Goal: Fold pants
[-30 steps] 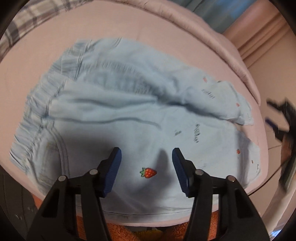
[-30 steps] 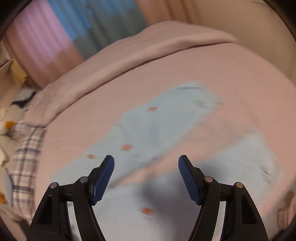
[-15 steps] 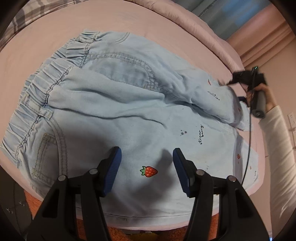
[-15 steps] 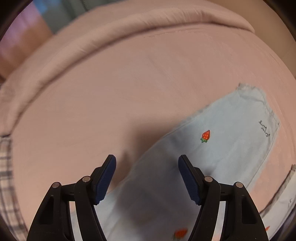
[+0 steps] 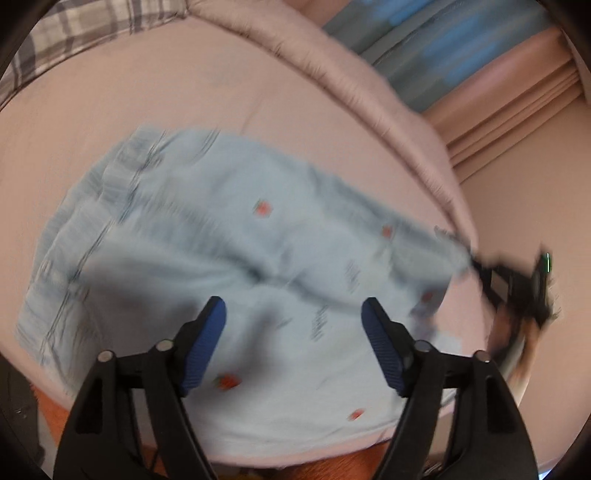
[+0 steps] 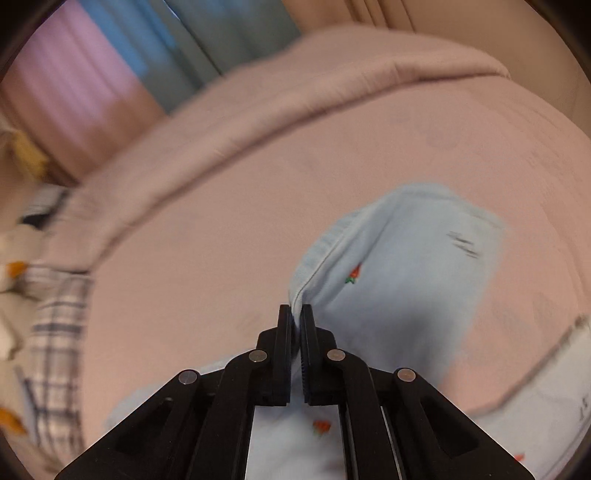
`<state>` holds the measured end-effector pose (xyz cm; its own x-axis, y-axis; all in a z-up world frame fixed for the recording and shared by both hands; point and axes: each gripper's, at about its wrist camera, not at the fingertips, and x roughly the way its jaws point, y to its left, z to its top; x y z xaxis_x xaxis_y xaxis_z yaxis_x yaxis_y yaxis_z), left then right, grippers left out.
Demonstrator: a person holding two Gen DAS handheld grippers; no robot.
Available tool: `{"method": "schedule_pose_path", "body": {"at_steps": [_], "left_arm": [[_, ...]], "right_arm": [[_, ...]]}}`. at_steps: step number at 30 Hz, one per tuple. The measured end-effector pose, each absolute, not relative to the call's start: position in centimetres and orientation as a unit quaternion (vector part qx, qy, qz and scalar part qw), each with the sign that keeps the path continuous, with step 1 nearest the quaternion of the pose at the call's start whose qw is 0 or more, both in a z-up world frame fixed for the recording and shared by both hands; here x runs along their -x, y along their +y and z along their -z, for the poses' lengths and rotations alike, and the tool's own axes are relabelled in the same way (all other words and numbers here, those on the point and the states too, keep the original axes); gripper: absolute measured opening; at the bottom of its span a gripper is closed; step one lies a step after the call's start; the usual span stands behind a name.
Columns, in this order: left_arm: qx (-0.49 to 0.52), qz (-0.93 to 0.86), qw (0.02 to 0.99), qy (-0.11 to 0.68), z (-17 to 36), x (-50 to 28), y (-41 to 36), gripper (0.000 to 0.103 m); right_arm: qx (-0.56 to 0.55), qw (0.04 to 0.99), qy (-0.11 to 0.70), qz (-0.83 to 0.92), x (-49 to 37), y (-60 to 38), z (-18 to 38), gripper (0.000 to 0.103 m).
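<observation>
Light blue pants (image 5: 258,258) with small strawberry prints lie spread on a pink bed sheet (image 5: 147,92), waistband to the left, legs to the right. My left gripper (image 5: 293,306) hovers over the near leg with its jaws opening and no cloth pinched between them. My right gripper (image 6: 295,314) is shut on the edge of the far pant leg (image 6: 406,266) near its hem, and the cloth rises in a fold from the pads. In the left wrist view the right gripper (image 5: 491,273) shows blurred at the right, with the far leg drawn taut toward it.
A rolled pink duvet (image 5: 332,74) runs along the far side of the bed. Plaid fabric (image 5: 74,29) lies at the head end, with soft toys (image 6: 11,273) beside it. Blue and pink curtains (image 5: 443,44) hang behind. Orange cloth (image 5: 55,417) shows below the near bed edge.
My right gripper went from open over the far leg to shut on its edge, drawing the leg taut. My left gripper rose and its jaws spread wider.
</observation>
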<state>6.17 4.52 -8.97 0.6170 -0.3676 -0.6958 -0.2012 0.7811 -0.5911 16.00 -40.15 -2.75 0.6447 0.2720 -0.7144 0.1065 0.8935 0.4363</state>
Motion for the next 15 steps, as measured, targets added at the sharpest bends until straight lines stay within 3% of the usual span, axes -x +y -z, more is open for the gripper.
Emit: {"method": "schedule_pose_path", "body": {"at_steps": [6,11,12,13,14,15], "left_arm": [[0.322,0.053,0.839,0.435,7.9,-12.8,2.2,0.078],[0.307,0.044,0.819,0.483,11.0,-19.1,-0.3,0.074],[0.304,0.039,0.817,0.489,11.7,-19.7,-0.6,0.065],[0.297,0.033,0.816,0.495,12.5,-20.3,-0.9,0.044],[0.288,0.026,0.814,0.504,13.2,-20.6,-1.2,0.031],[0.276,0.021,0.812,0.514,13.8,-20.8,-1.3,0.005]], "right_arm": [[-0.254,0.889,0.373,-0.085,-2.9,-41.7,4.0,0.005],[-0.240,0.874,0.416,-0.079,-1.1,-41.9,7.8,0.005],[-0.237,0.870,0.424,-0.079,-4.0,-41.2,7.8,0.005],[-0.236,0.867,0.432,-0.080,-4.6,-41.2,8.1,0.005],[-0.237,0.865,0.434,-0.078,-4.3,-41.4,8.4,0.005],[-0.238,0.865,0.435,-0.079,-4.4,-41.7,8.0,0.005]]}}
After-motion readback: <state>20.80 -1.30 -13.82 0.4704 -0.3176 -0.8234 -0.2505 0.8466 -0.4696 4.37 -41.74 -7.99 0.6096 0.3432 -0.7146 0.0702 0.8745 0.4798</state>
